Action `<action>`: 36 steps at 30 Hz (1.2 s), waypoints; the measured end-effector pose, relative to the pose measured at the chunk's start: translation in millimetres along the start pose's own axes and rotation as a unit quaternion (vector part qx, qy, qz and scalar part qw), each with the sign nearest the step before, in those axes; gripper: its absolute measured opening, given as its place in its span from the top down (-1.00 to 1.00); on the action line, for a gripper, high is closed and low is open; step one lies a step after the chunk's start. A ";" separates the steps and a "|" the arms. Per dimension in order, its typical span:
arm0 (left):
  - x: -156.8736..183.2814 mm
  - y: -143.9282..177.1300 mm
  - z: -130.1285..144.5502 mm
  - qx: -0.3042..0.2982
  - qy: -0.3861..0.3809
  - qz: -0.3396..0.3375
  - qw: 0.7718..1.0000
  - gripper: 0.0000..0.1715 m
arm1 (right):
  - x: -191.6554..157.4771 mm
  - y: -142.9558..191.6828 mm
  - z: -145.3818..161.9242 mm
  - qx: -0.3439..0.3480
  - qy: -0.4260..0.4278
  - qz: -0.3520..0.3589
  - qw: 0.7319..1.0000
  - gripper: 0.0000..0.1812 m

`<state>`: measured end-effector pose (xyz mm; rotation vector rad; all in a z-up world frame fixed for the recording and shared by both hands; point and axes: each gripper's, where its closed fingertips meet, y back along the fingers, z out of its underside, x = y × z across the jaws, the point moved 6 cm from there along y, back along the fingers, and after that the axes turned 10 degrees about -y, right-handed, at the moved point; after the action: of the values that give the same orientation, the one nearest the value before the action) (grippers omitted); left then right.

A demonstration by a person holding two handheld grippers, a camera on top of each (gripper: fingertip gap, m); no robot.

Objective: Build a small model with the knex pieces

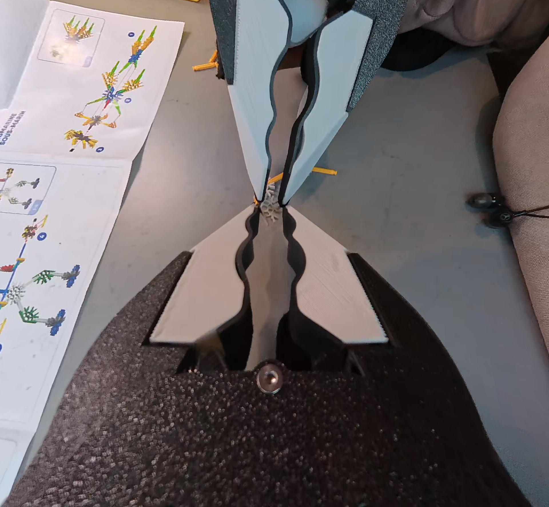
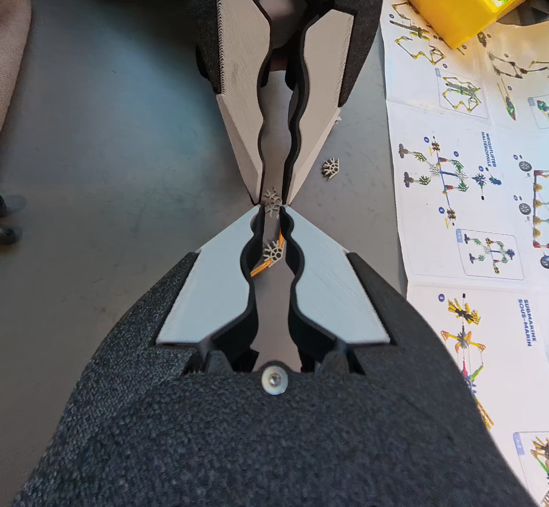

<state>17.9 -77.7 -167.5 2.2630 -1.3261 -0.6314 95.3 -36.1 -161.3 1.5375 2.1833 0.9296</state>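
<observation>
The left gripper point(image 1: 269, 206) pinches a grey snowflake connector point(image 1: 271, 206) at its fingertips. Tip to tip with it, the right gripper point(image 2: 271, 207) is clenched on the same connector point(image 2: 272, 203), with a second grey connector point(image 2: 274, 251) on orange rods point(image 2: 261, 267) between its fingers. The instruction sheet point(image 2: 463, 225) lies on the grey table point(image 2: 118, 136).

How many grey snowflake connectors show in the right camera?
3 connectors: one pinched between left tongs and right tongs, one on orange rods by the right tongs, one loose on the table. More may be hidden.
</observation>
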 end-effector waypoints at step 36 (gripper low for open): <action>-7.0 -10.4 18.9 -0.049 0.098 0.008 0.994 0.83 | 8.1 -1.2 24.5 -0.062 -0.078 -0.029 0.995 0.86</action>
<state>10.9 -69.5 -187.5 2.1707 -1.1915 -0.4441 105.9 -20.9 -179.3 1.4299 2.0112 0.8784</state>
